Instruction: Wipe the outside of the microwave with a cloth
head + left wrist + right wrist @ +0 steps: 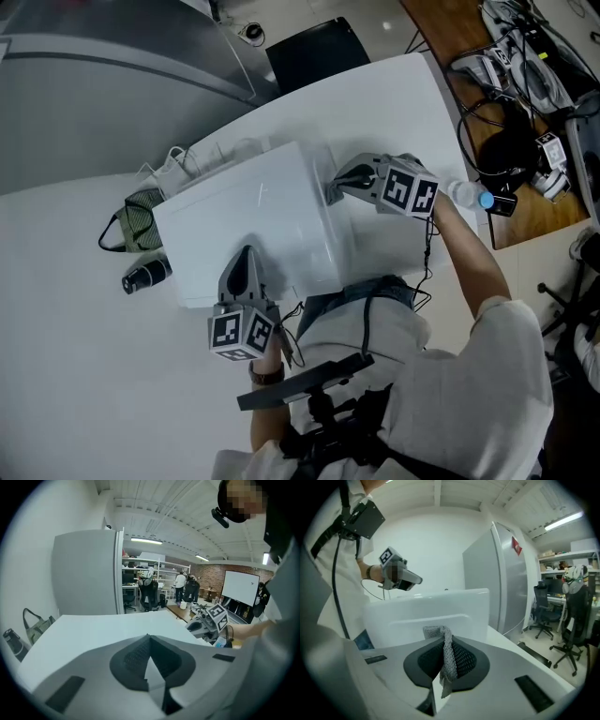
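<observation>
The white microwave (253,220) stands on the white table (75,375). My right gripper (336,185) is at its right side wall, shut on a grey knitted cloth (447,656) that hangs from between the jaws. In the right gripper view the cloth's top end touches the microwave's wall (426,616) just ahead of the gripper (443,637). My left gripper (246,264) is shut with nothing in it, its tips resting on the microwave's top (93,630) near the front edge. The left gripper (149,637) faces the right gripper (206,620) across the top.
Behind the microwave lie a green bag (131,220) and white paper bags (183,164). A black bottle (145,275) lies at its left. A water bottle (466,195) is near the table's right edge. A grey fridge (506,573) stands beyond. Cables and gear cover the wooden desk (525,84).
</observation>
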